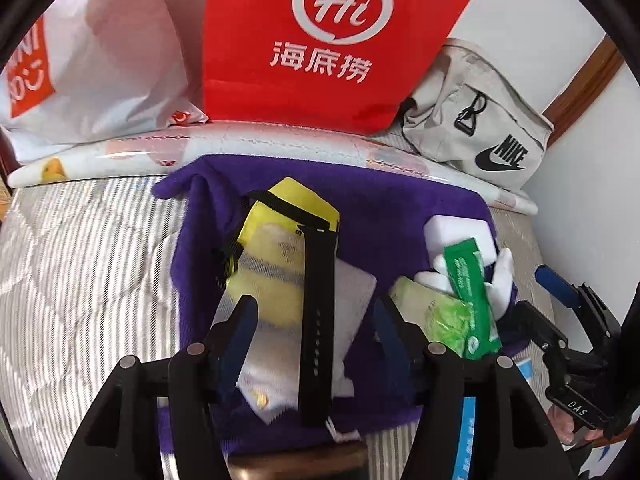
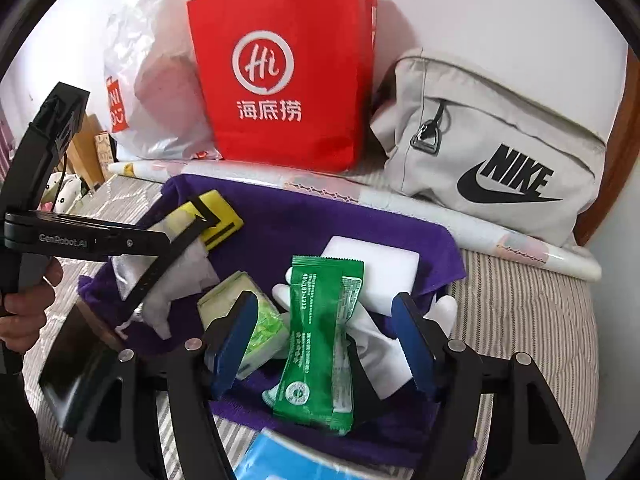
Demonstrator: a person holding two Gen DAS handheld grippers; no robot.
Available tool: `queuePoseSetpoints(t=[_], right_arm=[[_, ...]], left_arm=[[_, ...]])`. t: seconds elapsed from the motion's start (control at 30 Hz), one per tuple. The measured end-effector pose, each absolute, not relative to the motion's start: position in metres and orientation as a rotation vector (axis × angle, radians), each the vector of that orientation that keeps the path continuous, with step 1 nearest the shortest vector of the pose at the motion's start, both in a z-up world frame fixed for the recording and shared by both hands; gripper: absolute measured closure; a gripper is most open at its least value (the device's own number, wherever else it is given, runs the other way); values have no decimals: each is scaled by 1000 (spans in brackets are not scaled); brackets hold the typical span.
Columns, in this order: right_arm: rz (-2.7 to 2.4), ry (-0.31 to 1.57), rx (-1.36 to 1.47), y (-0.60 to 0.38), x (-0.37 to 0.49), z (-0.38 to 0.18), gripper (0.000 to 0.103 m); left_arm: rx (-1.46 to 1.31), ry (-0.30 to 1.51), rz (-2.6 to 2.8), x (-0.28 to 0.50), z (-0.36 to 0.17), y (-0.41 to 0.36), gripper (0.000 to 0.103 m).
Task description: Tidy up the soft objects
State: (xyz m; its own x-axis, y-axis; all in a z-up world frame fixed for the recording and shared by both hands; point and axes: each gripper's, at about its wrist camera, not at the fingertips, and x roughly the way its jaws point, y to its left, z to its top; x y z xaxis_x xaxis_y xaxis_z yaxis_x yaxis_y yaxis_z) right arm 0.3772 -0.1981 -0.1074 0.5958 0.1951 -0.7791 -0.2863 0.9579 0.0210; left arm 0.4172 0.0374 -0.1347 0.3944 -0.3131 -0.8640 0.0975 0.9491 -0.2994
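Soft items lie gathered on the purple towel (image 2: 280,220) on the bed, where the released right claw (image 2: 332,344) straddles the green sachet (image 2: 320,340) for pickup, the left claw (image 1: 316,328) released over the sock (image 1: 272,280).

- One purple cloth (image 2: 304,216) is counted on the bed.
- One green sachet (image 2: 320,340) is seen.
- One white sponge (image 2: 380,268) is seen.
- One white glove (image 2: 380,340) is seen.
- One yellow sock (image 1: 272,264) is seen.
- One black strap (image 1: 318,320) is seen.
- One tissue pack (image 2: 248,312) is seen.
- Three bags are counted: red (image 2: 280,72), grey (image 2: 500,152), white plastic (image 2: 156,80).
- Two hand-held grippers are counted, left (image 1: 316,312) and right (image 2: 332,320).
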Motion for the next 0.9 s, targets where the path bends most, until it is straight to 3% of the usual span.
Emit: queuePoseSetpoints(t=[0.13,0.3,0.4,0.57,0.67,0.9], right_arm=[[271,862,-117,-197,357,-87,34],[229,809,-126,-195,309,-55,22],[218,790,-130,-195,276,-40,21],[225,802,-107,-199,222,-26,17],[212,790,-75,-204,190,-17,16],[155,729,-56,-198,108,4,0]], left_arm=[[-183,1096,-227,391,-112,36,44],[-134,1030,-203,341,-80,30,31],[-104,994,-198,305,-63,25,31],[-75,904,-189,237,-34,16,19],[-75,866,-189,198,-22,12,17],[-47,783,-190,111,-2,5,11]])
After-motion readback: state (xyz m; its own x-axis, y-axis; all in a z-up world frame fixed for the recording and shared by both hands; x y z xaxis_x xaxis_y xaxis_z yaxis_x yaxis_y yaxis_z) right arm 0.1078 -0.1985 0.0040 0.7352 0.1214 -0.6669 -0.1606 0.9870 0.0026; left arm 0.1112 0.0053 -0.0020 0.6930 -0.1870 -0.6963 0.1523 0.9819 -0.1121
